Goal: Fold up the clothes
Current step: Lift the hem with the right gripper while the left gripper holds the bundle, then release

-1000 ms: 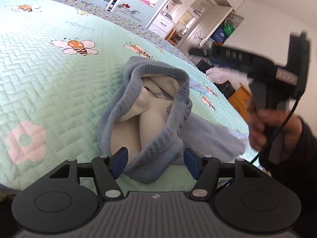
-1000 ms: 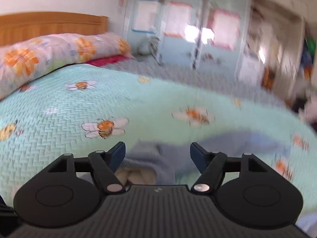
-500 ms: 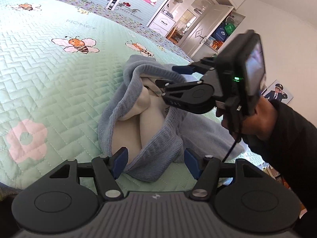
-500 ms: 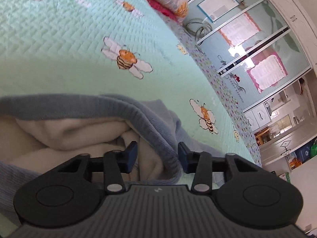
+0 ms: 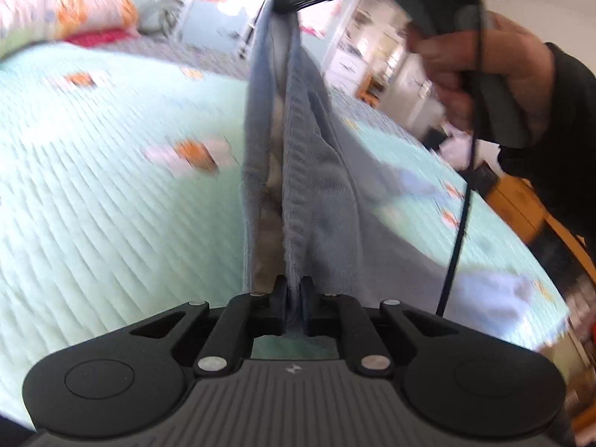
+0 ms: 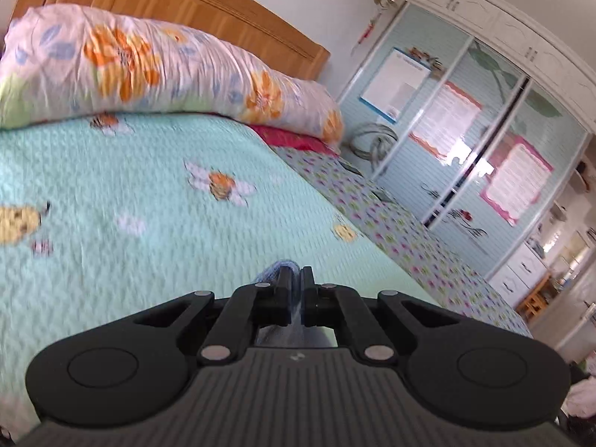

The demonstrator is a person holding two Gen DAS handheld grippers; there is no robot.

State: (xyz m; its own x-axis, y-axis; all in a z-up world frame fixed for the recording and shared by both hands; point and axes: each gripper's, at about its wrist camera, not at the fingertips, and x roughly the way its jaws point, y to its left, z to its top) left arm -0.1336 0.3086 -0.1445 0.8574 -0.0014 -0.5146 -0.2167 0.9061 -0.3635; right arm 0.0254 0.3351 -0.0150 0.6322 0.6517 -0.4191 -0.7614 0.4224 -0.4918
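A grey-blue knit garment (image 5: 309,171) with a cream lining hangs stretched taut above the bed. My left gripper (image 5: 293,287) is shut on its near ribbed edge. At the top of the left wrist view the right gripper (image 5: 287,11), held by a hand (image 5: 476,63) in a dark sleeve, pinches the far end of the same edge. In the right wrist view my right gripper (image 6: 296,279) is shut on a small bunch of the blue knit (image 6: 277,269) that sticks out past the fingertips. The rest of the garment trails down onto the bedspread (image 5: 93,193).
The mint quilted bedspread (image 6: 111,223) with bee prints fills the space below. A floral duvet roll (image 6: 149,70) lies against the wooden headboard (image 6: 186,3). A wardrobe with sliding doors (image 6: 465,141) stands beyond the bed's far side. A wooden piece of furniture (image 5: 529,208) is at the right.
Both grippers closed on the garment's ribbed edge and lifted it off the bed. The crumpled heap is now pulled into a taut vertical band. The right gripper swung up and away.
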